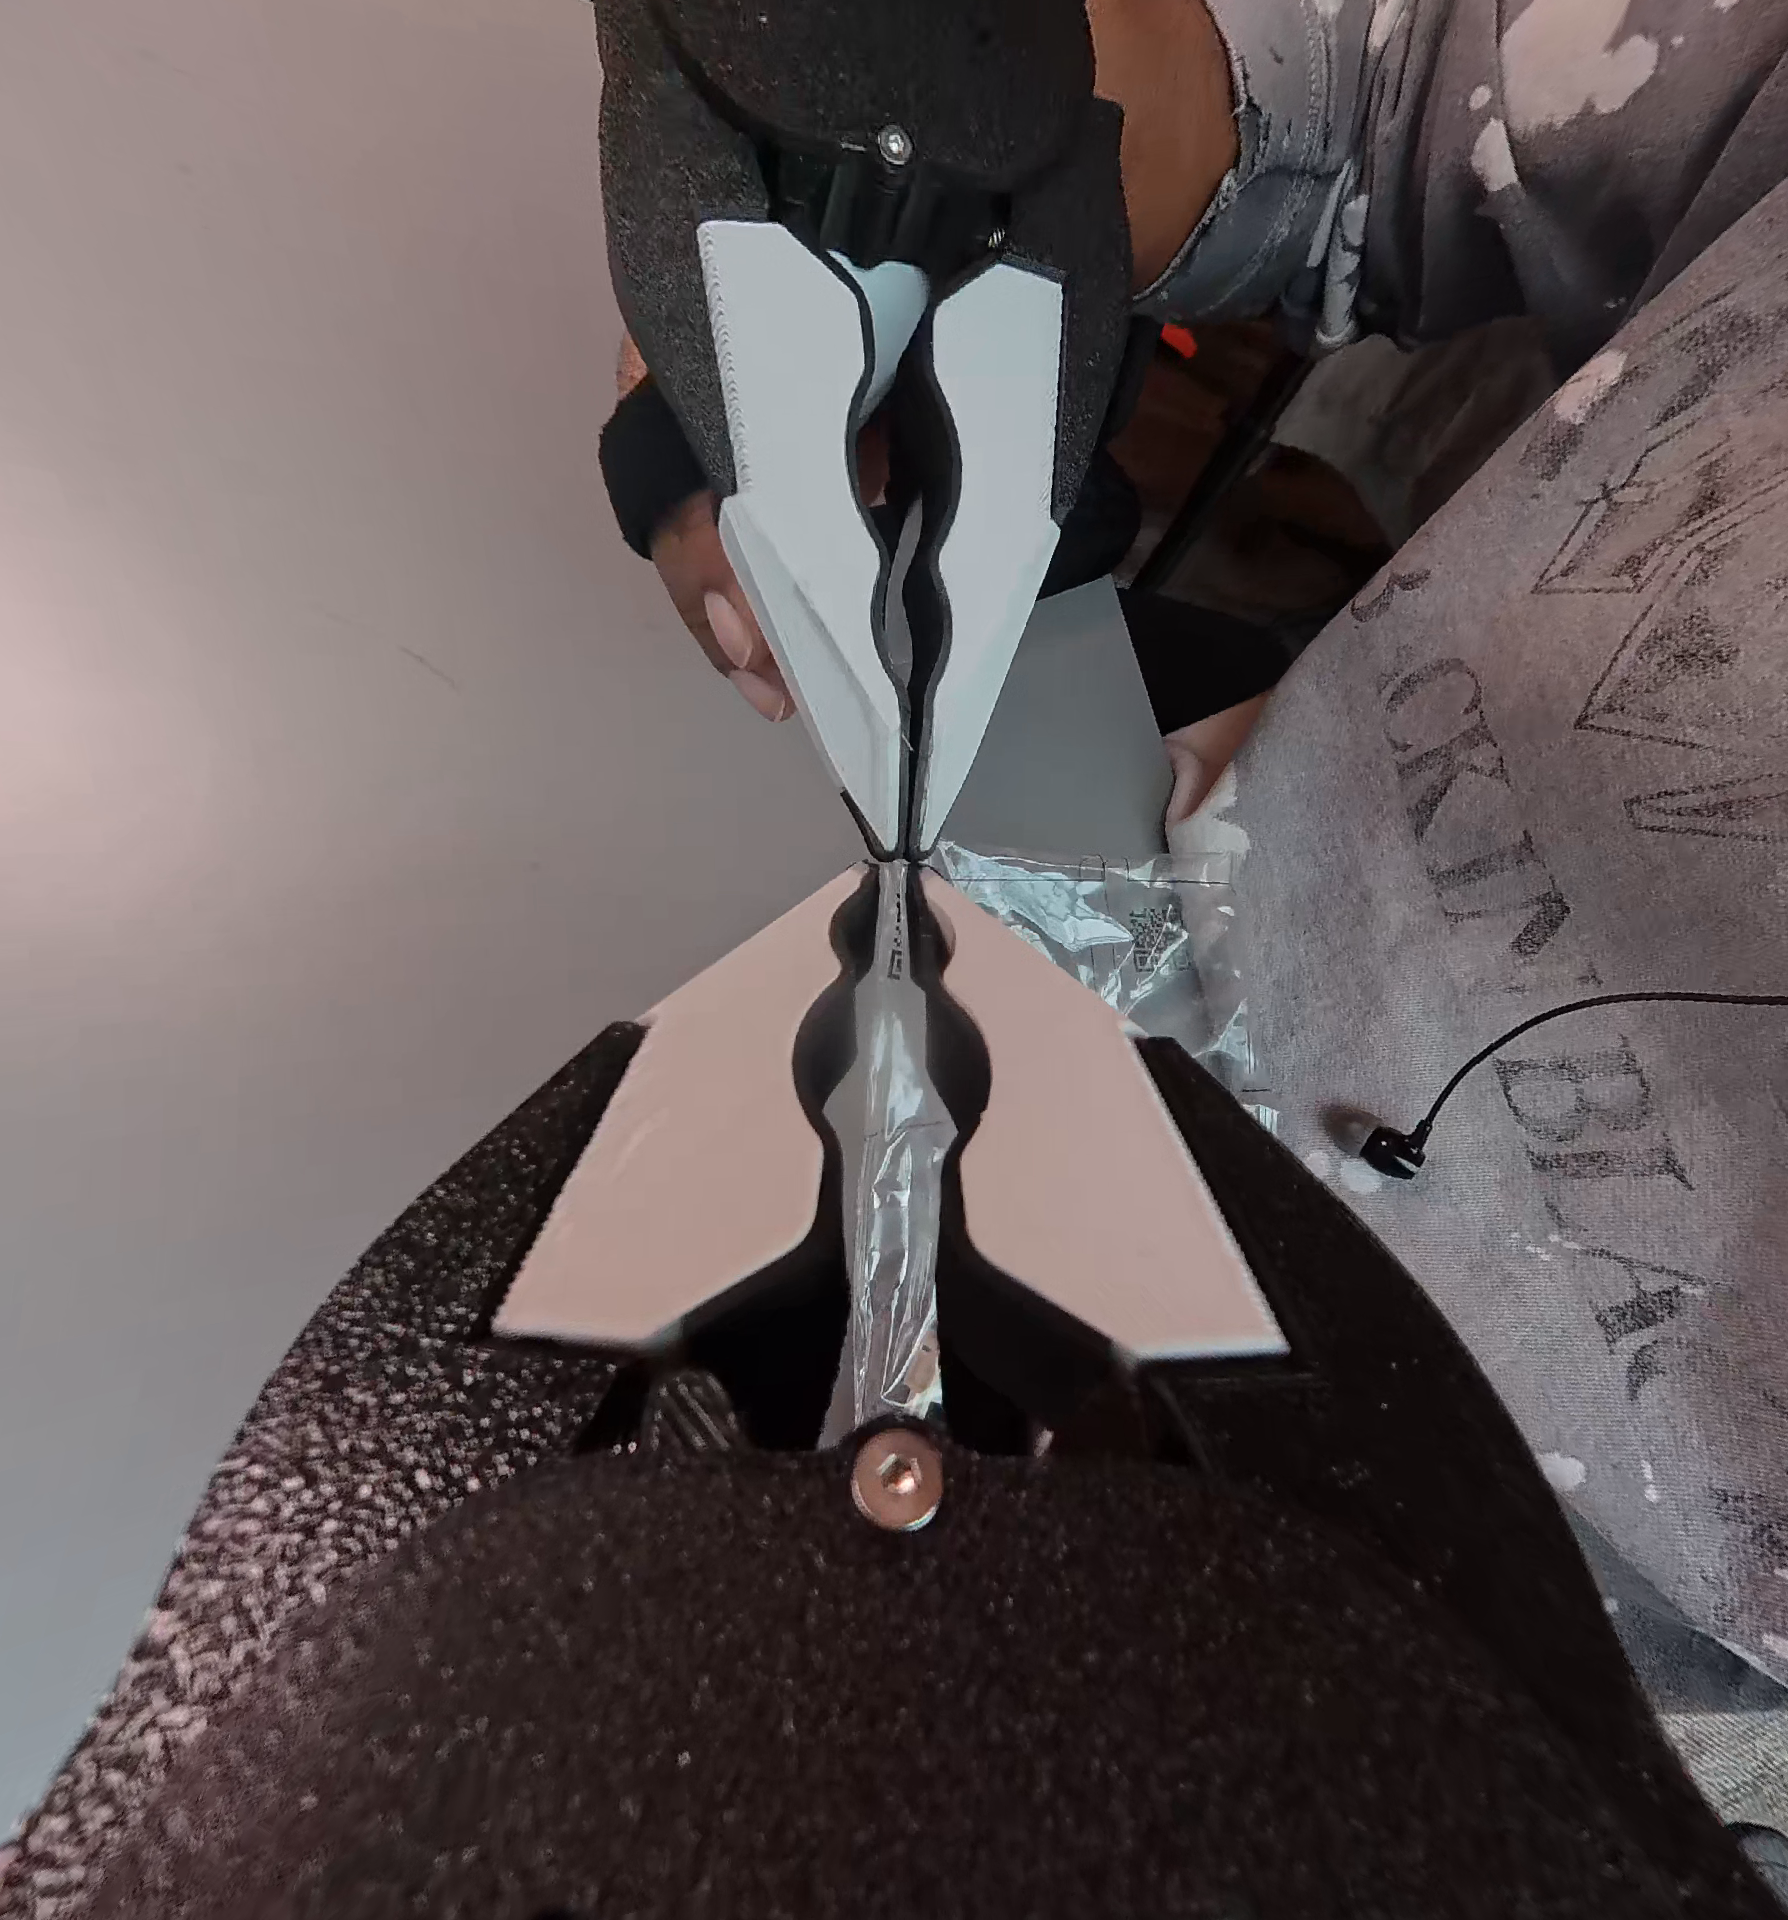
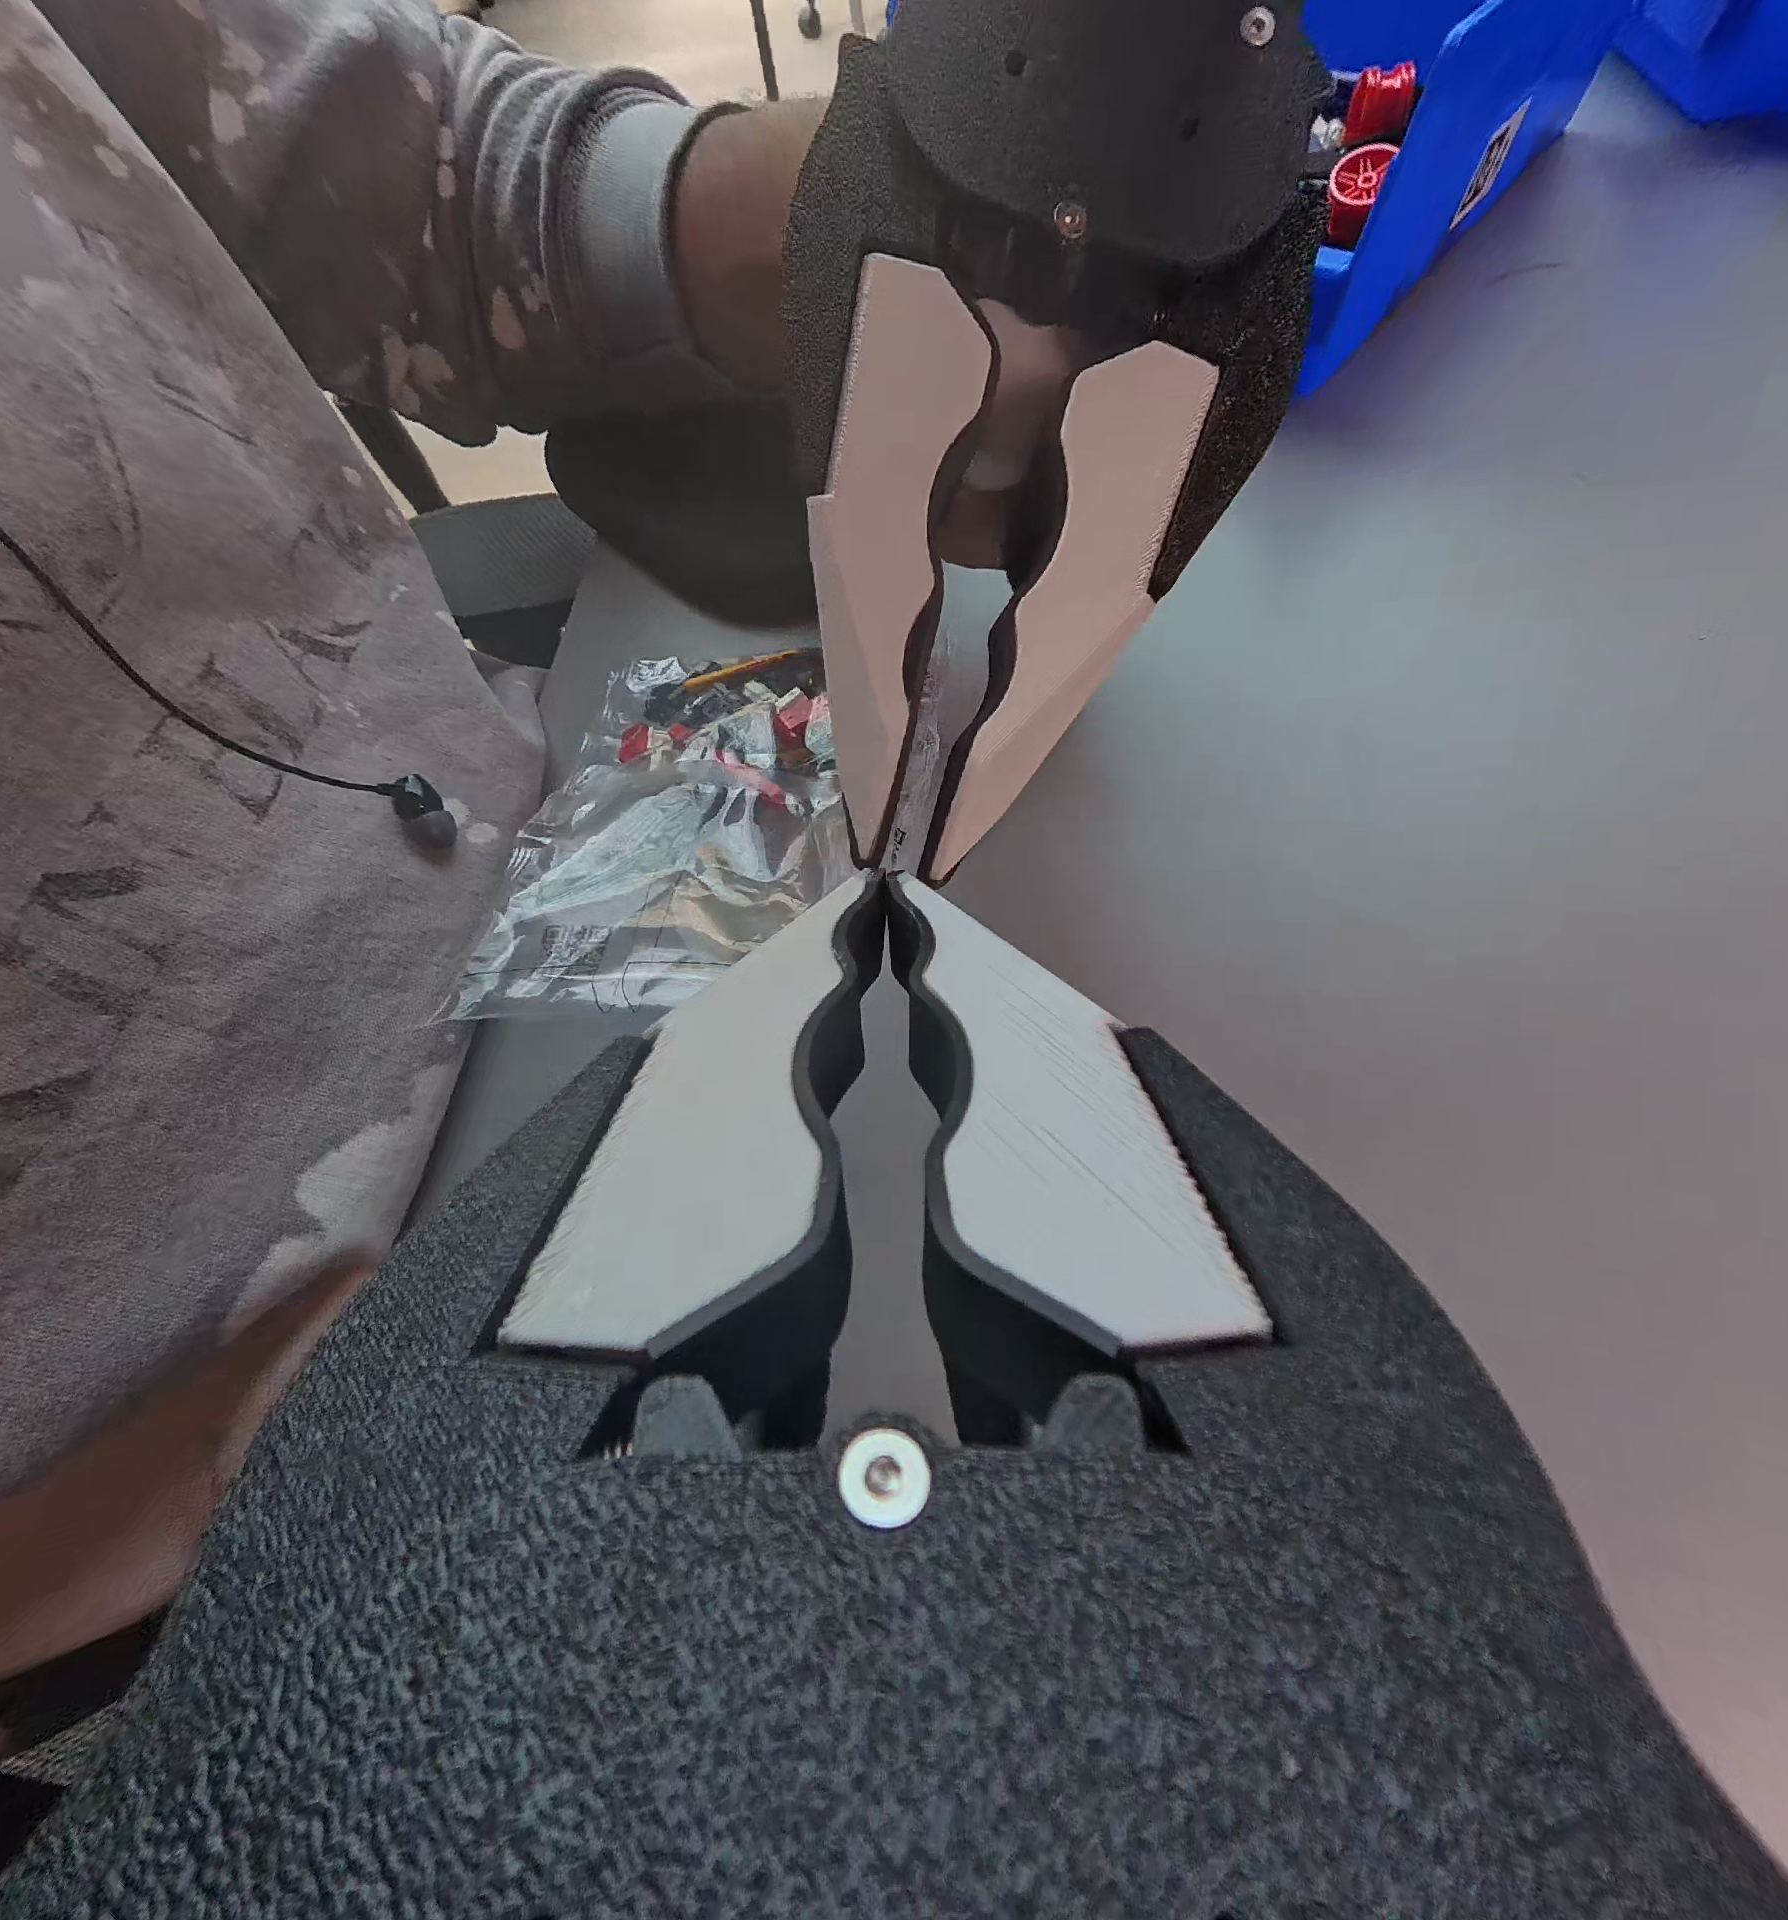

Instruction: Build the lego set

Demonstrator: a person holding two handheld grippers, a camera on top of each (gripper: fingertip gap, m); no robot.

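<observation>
The left gripper (image 1: 892, 868) and right gripper (image 2: 885, 883) meet tip to tip above the grey surface (image 2: 1441, 831); both are clamped on the top edge of the clear bag (image 2: 661, 831) of lego pieces (red, white and black inside), which hangs beside the person's patterned sweatshirt (image 2: 142, 623); blue bins (image 2: 1441, 208) sit beyond.

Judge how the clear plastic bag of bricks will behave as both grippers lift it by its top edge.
The plastic bag is thin and crinkled, so probably floppy and sagging. Loose bricks inside may slide and swing it. Its glossy film could slip between the left gripper and right gripper.
</observation>
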